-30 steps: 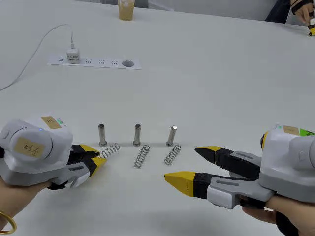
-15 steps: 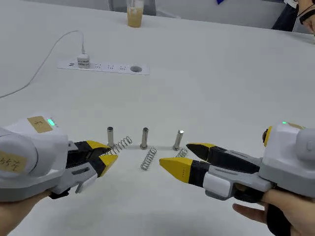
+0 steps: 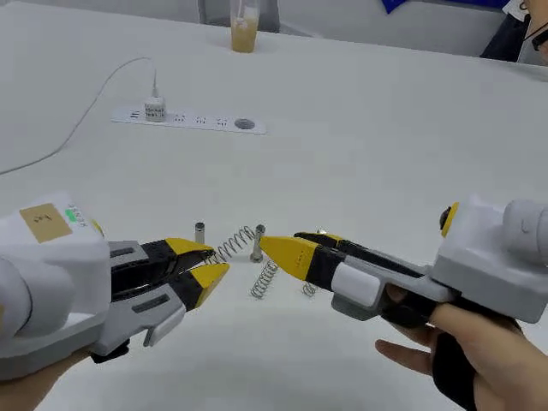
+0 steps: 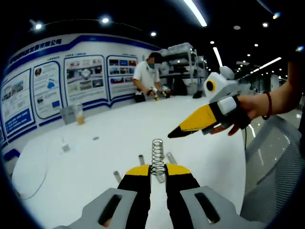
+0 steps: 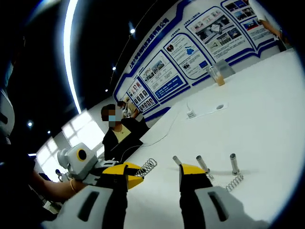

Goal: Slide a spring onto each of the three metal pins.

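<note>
Holding a spring [image 3: 233, 244] aloft, L gripper [image 3: 210, 261] clamped on its end; R gripper [image 3: 280, 240] jaws apart, close by. Three pins [image 5: 200, 162] upright on table [image 3: 385, 145], two loose springs [image 3: 265, 279] beside them.

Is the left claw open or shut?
The left claw is shut on a spring: its tips pinch one end, coils sticking out ahead.

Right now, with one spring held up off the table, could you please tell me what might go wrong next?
The left gripper pinches the spring only at its end, so it may flick out or bend. The open right gripper hangs close to the middle pin and could tip it. Two loose springs lie beside that pin and may get nudged away.
</note>
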A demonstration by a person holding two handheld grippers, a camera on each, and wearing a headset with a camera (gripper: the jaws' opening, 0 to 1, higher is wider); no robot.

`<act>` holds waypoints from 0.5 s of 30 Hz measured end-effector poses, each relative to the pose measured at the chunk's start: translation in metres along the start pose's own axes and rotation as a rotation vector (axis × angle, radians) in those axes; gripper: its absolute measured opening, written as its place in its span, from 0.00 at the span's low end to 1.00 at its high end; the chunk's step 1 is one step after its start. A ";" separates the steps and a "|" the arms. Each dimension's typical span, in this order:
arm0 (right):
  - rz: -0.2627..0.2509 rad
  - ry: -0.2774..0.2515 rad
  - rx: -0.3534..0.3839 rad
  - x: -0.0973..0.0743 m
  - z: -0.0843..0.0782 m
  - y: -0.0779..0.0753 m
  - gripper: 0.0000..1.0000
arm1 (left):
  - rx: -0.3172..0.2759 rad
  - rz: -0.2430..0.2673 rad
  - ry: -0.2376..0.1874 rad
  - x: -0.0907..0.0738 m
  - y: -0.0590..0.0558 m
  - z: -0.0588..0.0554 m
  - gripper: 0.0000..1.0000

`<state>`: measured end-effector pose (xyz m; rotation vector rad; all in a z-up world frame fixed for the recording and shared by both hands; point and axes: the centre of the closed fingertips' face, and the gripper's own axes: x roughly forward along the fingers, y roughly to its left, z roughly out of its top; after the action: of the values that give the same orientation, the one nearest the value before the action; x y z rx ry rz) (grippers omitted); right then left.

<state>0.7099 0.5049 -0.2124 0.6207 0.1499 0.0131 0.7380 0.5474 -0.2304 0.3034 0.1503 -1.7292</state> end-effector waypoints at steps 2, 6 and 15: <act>0.006 -0.001 0.018 0.002 -0.001 0.001 0.42 | 0.005 -0.004 -0.015 -0.001 -0.002 0.003 0.10; 0.022 0.002 0.045 0.006 -0.002 0.006 0.36 | 0.010 -0.011 -0.039 -0.002 -0.006 0.006 0.10; 0.059 -0.006 0.111 0.014 -0.002 0.016 0.27 | -0.002 -0.015 -0.075 -0.003 -0.009 0.012 0.10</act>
<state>0.7240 0.5199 -0.2067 0.7360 0.1270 0.0597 0.7286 0.5485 -0.2185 0.2357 0.0998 -1.7524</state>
